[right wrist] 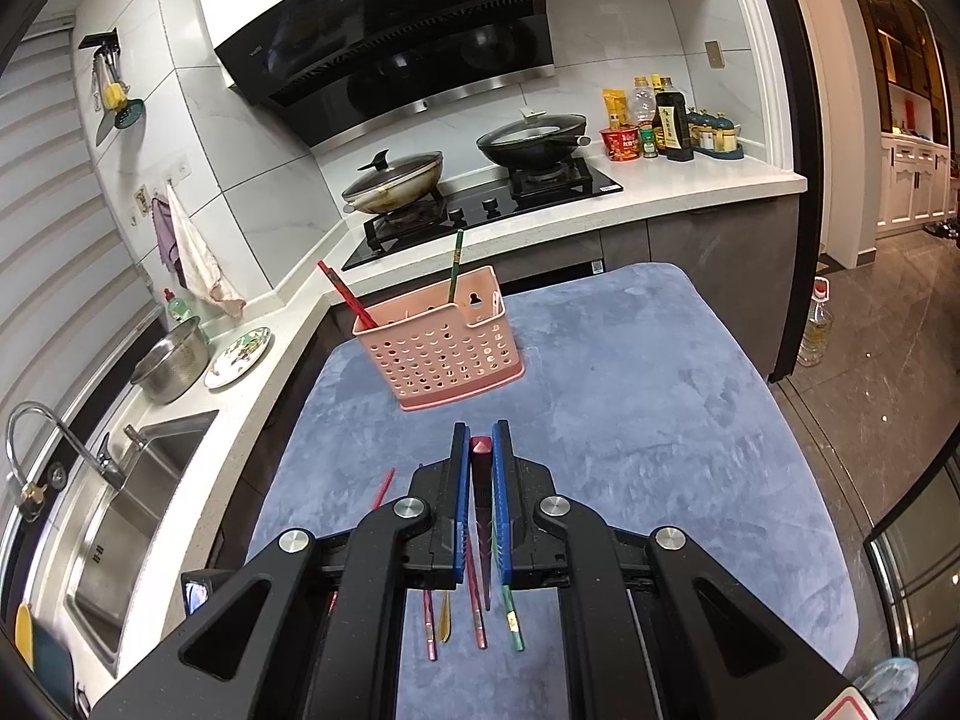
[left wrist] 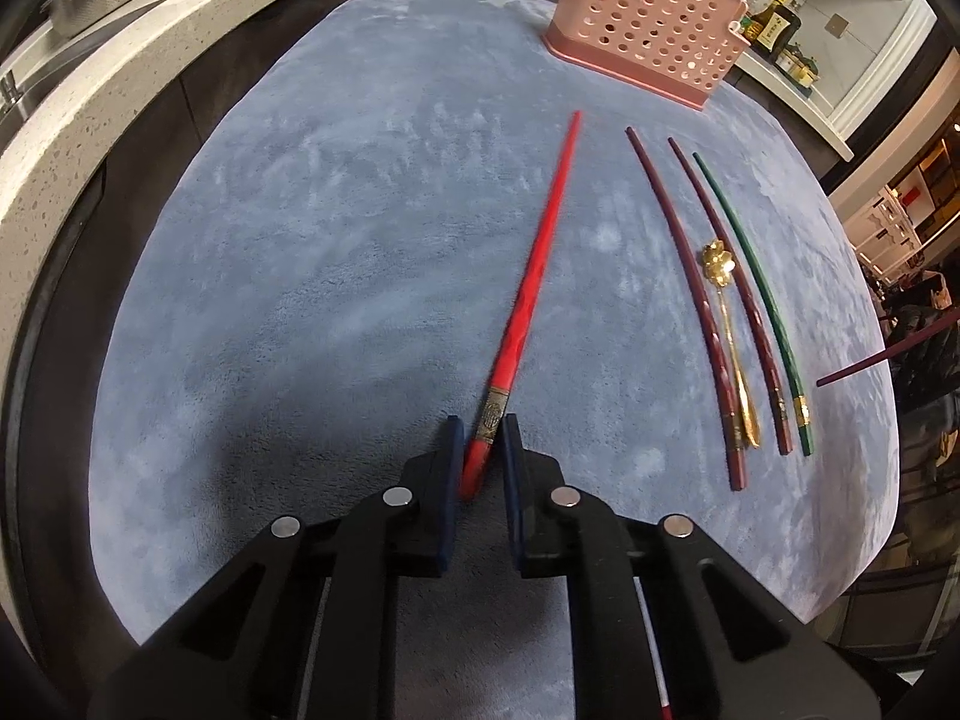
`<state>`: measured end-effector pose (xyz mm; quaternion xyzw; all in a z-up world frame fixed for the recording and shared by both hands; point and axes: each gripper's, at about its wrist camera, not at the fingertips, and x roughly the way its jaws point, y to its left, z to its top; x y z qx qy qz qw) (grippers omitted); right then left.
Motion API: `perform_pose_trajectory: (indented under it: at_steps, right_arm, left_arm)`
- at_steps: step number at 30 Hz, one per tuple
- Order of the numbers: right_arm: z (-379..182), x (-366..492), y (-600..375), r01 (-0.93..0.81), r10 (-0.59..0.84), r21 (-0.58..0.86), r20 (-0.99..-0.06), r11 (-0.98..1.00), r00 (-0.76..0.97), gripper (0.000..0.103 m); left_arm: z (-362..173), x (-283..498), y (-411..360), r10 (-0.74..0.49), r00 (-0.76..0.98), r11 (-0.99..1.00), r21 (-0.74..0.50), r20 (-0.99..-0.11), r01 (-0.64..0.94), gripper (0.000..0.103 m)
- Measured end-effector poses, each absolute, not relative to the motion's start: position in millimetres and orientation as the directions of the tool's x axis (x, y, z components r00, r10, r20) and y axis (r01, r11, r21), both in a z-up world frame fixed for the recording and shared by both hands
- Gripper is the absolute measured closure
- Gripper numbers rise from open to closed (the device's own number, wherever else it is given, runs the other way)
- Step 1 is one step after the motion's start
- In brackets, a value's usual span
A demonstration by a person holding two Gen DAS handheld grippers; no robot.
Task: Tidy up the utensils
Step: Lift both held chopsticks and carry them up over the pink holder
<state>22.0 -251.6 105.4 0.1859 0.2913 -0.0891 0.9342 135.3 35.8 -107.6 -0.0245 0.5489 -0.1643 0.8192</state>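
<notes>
A pink perforated utensil basket (right wrist: 441, 348) stands at the far end of the blue mat (right wrist: 660, 408), with a red chopstick (right wrist: 345, 294) and a green chopstick (right wrist: 456, 264) upright in it; it also shows in the left wrist view (left wrist: 651, 24). My left gripper (left wrist: 483, 426) has its jaws around the end of a red chopstick (left wrist: 534, 276) lying on the mat. My right gripper (right wrist: 480, 438) is shut on a dark red chopstick (right wrist: 480, 450), held above the mat. On the mat lie two dark red chopsticks (left wrist: 684, 276), a gold spoon (left wrist: 729, 324) and a green chopstick (left wrist: 756, 288).
A stone counter (right wrist: 660, 192) with a stove and two lidded woks (right wrist: 396, 177) runs behind the mat. A sink (right wrist: 120, 510), a steel bowl (right wrist: 171, 354) and a plate (right wrist: 237, 348) are on the left. Bottles (right wrist: 672, 120) stand at the back right.
</notes>
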Motion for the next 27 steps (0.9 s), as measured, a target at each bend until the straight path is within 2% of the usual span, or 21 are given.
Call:
perform_pose_trajectory:
  at_steps: [10,27]
  right_arm:
    - [107.7,22.6,-254.3,0.282,-0.068,0.298,-0.568,0.912,0.82,0.096]
    - [140.9,65.2,-270.4,0.203,-0.007,0.344,-0.495,0.917,0.869,0.096]
  left_arm:
    - [-47.3,132.6,30.1,-0.324,0.436,0.936,-0.217,-0.839,0.279,0.096]
    - [118.5,183.4,9.6,-0.388,0.67,0.919,-0.21,-0.633,0.333,0.096]
